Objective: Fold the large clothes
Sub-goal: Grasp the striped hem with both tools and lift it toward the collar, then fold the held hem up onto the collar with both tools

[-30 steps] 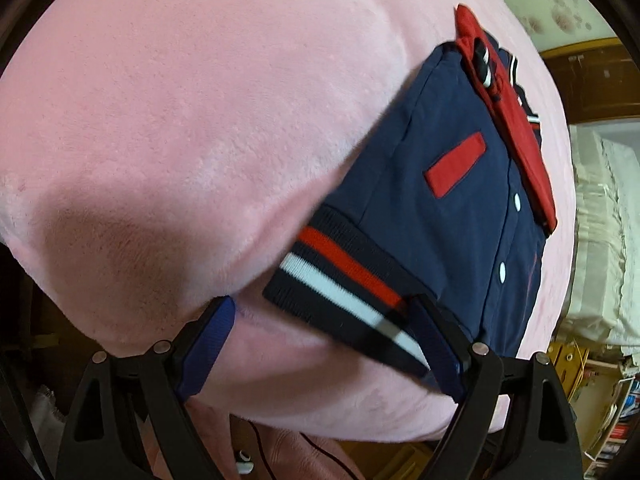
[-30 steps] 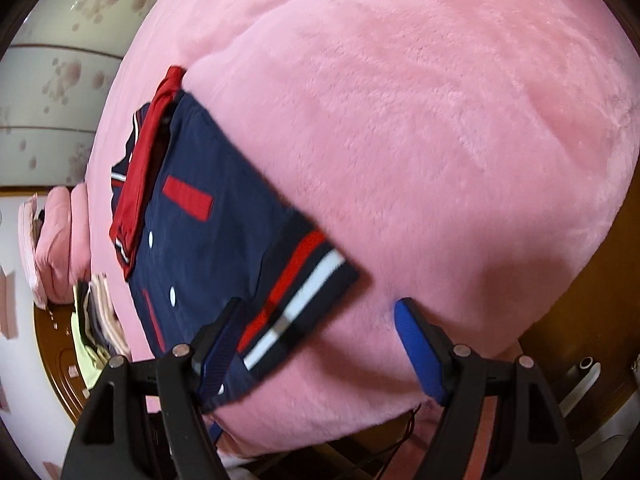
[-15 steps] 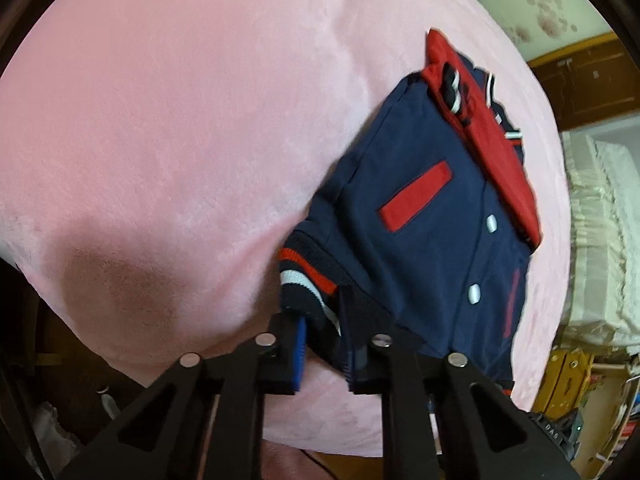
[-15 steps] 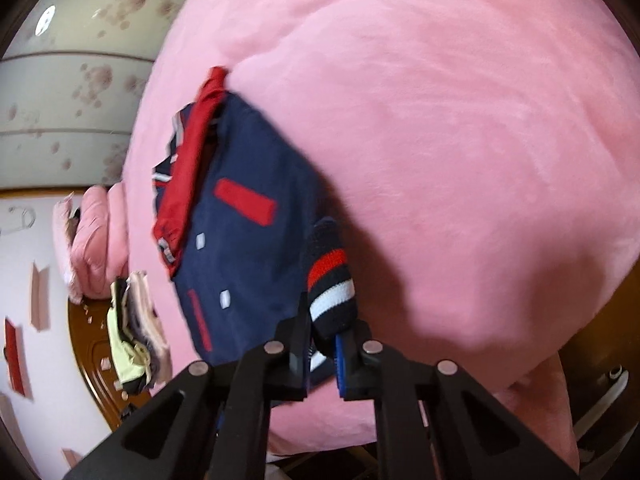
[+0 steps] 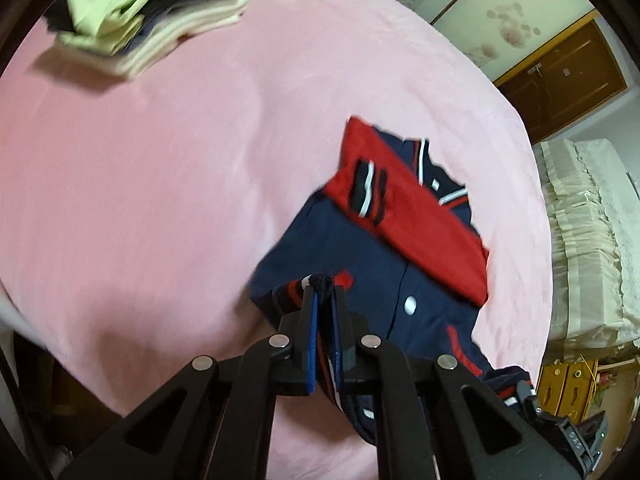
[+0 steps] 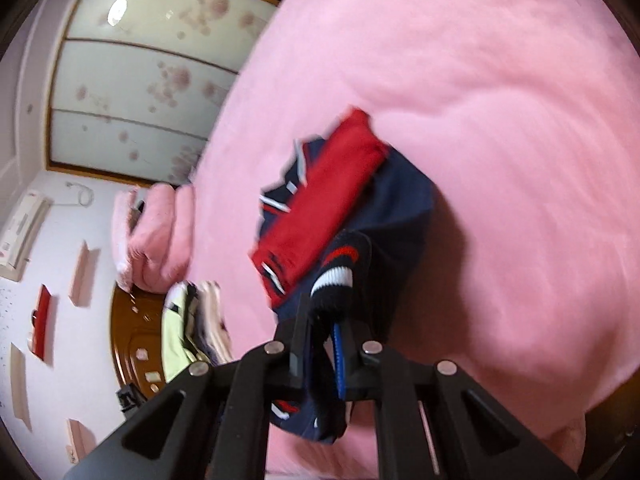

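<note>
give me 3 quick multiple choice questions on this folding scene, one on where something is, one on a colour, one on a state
1. Where is the stack of folded clothes in the left wrist view?
A. far corner of the pink blanket
B. on the jacket
C. on the floor

2. What colour is the jacket body?
A. green
B. navy
C. white

3. What state is the left gripper in?
A. wide open
B. shut on nothing
C. shut on the jacket's striped hem

Answers:
1 A, the stack lies at the upper left, apart from the jacket.
2 B, navy front with a red sleeve folded across.
3 C, fabric sits pinched between its fingers; the right gripper also pinches the hem.
</note>
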### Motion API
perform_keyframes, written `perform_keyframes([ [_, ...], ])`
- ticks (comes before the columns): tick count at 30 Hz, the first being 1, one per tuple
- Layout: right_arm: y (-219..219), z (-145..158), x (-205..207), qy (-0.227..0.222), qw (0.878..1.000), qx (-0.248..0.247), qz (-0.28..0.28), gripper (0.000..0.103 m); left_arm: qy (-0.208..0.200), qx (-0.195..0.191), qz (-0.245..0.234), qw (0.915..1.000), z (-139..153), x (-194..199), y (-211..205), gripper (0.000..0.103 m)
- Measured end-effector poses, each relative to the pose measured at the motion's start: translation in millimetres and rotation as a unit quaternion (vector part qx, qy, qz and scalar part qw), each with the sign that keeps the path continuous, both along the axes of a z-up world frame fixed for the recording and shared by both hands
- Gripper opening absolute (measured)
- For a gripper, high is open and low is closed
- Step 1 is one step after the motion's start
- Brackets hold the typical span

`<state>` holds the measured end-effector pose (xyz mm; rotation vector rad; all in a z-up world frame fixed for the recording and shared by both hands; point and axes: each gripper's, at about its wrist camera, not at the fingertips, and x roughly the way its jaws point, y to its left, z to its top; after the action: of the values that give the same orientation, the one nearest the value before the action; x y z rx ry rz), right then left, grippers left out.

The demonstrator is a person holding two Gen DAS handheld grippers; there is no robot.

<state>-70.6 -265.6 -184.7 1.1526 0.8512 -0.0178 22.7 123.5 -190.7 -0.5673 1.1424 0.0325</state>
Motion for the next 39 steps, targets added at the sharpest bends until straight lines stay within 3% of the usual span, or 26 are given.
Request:
perform_keyframes([
  [5,-13.8,14.5,25.3,-0.012,0.999,0.014,-0.035,0.008,-0.024,0.034,0.006,0.9991,26.6,40.4,-0.5,0.004],
  [15,-46.7,4.5,113.3,0.027,0.999,0.003,-0.042,0.008,-0.028,0.039,0.0,0.9988,35.6,142.7,-24.9,0.004],
  [20,-60.6,-12.3,170.3,0.067,0.997,-0.01,-0.024,0.008,-0.013,0.079,0.001,0.9968,24.8,193.5,-44.2,0.004],
  [22,-62.6,-19.0,188.2,0.082,0.996,-0.01,-0.016,0.008,0.0,0.072,0.008,0.9974,15.7,210.8,-48.3,0.004],
  [30,-73.2,-45.1,235.3,0.09,0.996,-0.019,0.005,0.011,0.027,0.104,0.008,0.9942,-19.4,242.9,-66.0,0.005],
  [32,-75.6,-48.8,239.9,0.09,0.995,-0.029,0.009,0.011,0.029,0.106,0.009,0.9939,-22.7,248.8,-65.5,0.017],
  [34,-78.8,-50.6,241.7,0.094,0.994,-0.047,0.01,0.012,0.029,0.12,0.0,0.9923,-22.2,253.0,-68.4,0.049],
  [39,-79.3,-48.1,242.1,0.109,0.988,-0.108,0.022,0.011,0.018,0.149,-0.052,0.9873,-18.9,248.1,-85.4,0.053],
])
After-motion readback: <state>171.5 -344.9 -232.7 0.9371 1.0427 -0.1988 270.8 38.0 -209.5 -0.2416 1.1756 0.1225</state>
